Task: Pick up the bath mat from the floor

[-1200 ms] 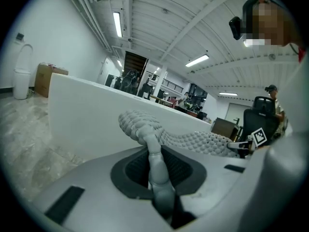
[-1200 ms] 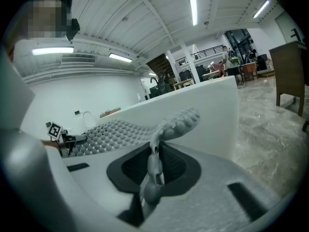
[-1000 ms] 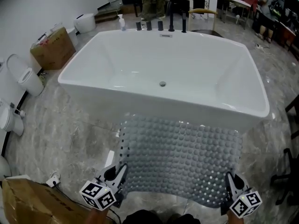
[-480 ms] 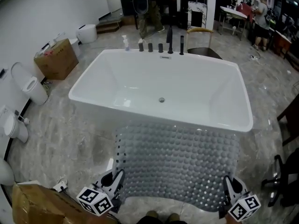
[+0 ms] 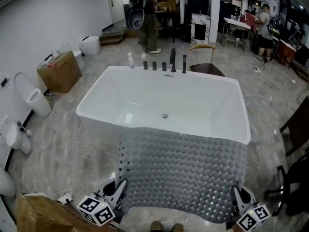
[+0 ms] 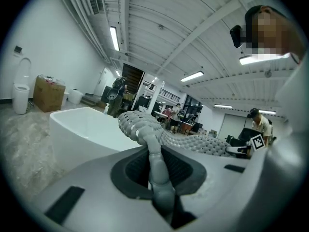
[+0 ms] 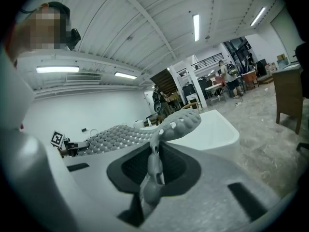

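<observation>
At the bottom edge, partly cut off: left gripper (image 5: 119, 189), jaws nearly closed, pinching the near left corner of a grey, nubbed rubber bath mat (image 5: 183, 170). Likewise the right gripper (image 5: 237, 197), clamped on the near right corner. Spread between the 2, covering the near wall of a white rectangular bathtub (image 5: 203, 98); underside and any floor contact hidden. Beyond, a row of dark tap fittings (image 5: 164, 65), small and indistinct.

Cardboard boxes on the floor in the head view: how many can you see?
2. One cardboard box stands by the left wall, left of the bathtub; the second cardboard box is at the bottom left corner, partly cut off. Others may lie out of view.
</observation>
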The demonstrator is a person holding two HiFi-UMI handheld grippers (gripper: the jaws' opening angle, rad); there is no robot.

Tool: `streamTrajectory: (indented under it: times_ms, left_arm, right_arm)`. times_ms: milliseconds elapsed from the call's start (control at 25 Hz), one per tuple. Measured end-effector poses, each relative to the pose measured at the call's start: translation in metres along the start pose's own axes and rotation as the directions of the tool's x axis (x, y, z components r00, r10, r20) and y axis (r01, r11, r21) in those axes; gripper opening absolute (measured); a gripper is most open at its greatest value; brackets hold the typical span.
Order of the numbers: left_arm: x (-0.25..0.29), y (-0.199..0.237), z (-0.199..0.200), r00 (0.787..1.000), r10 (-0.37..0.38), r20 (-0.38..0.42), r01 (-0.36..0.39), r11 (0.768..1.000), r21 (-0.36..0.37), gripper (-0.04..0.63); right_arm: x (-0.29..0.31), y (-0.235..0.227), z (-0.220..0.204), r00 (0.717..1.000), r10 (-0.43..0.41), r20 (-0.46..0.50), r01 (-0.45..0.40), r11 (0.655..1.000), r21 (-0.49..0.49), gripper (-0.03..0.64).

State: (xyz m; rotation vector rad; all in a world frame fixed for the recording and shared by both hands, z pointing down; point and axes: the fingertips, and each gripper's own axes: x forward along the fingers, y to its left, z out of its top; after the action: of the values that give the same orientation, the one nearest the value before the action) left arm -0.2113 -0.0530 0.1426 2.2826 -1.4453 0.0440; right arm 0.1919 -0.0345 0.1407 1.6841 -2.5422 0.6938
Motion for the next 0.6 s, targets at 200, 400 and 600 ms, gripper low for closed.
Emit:
streamTrajectory:
  times_ms: [200, 400, 600]
  left_arm:
    - [-0.016, -0.013, 0.027, 0.999, -0.021, 0.029, 0.021, 1.000, -0.005, 0.054]
    - [-0.029, -0.030, 0.056, 0.999, -0.031, 0.044, 0.030, 0.999, 0.023, 0.054]
    - [-0.040, -0.048, 0.079, 0.998, -0.041, 0.047, 0.038, 0.998, 0.047, 0.054]
  right_arm:
    - [-0.019, 0.012, 0.031, 0.999, 0.012, 0.035, -0.012, 1.000, 0.002, 0.046]
    - [-0.038, 0.022, 0.055, 0.997, 0.026, 0.070, -0.025, 1.000, -0.013, 0.046]
    - [-0.058, 0.026, 0.068, 0.995, 0.026, 0.096, -0.026, 1.000, -0.010, 0.046]
